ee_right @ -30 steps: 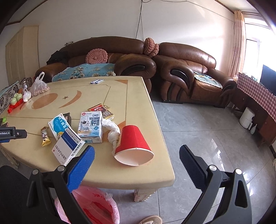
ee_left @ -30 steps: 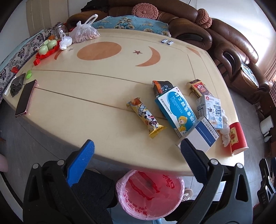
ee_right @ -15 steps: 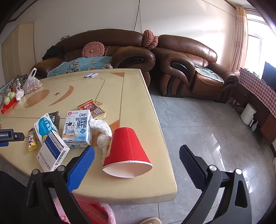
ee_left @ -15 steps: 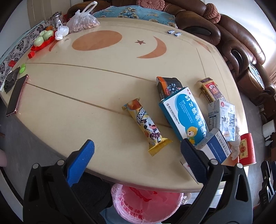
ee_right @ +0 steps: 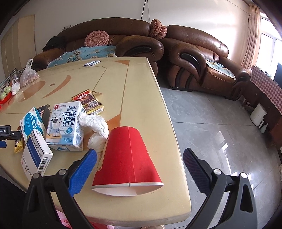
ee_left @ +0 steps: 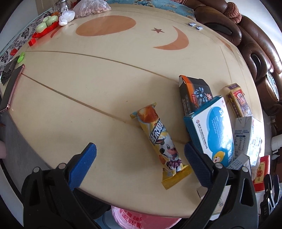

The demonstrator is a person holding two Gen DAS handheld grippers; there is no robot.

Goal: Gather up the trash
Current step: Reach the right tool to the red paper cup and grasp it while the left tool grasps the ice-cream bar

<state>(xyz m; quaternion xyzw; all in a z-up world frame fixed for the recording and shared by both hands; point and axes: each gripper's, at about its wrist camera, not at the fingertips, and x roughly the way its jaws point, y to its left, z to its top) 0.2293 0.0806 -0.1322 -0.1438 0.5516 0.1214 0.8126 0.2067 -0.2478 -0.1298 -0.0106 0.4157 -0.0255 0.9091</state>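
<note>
Your left gripper (ee_left: 140,155) spread wide over the table (ee_left: 88,98) edge; yellow snack wrapper (ee_left: 161,142) flat between its fingers, untouched; blue medicine box (ee_left: 211,130) just right of the wrapper. Your right gripper (ee_right: 140,161) likewise spread; red paper cup (ee_right: 128,158) on its side between the fingers; crumpled tissue (ee_right: 96,130) touching the cup's base.

A brown leather sofa (ee_right: 112,40) and a brown armchair (ee_right: 202,58) stand behind the tabletop (ee_left: 88,84), with round pink cushions (ee_right: 96,38) on top. At the far left of the tabletop sit a plastic bag of nuts (ee_left: 91,8) and a red tray (ee_left: 45,30) with green things. A phone (ee_left: 10,88) lies on the left edge.
</note>
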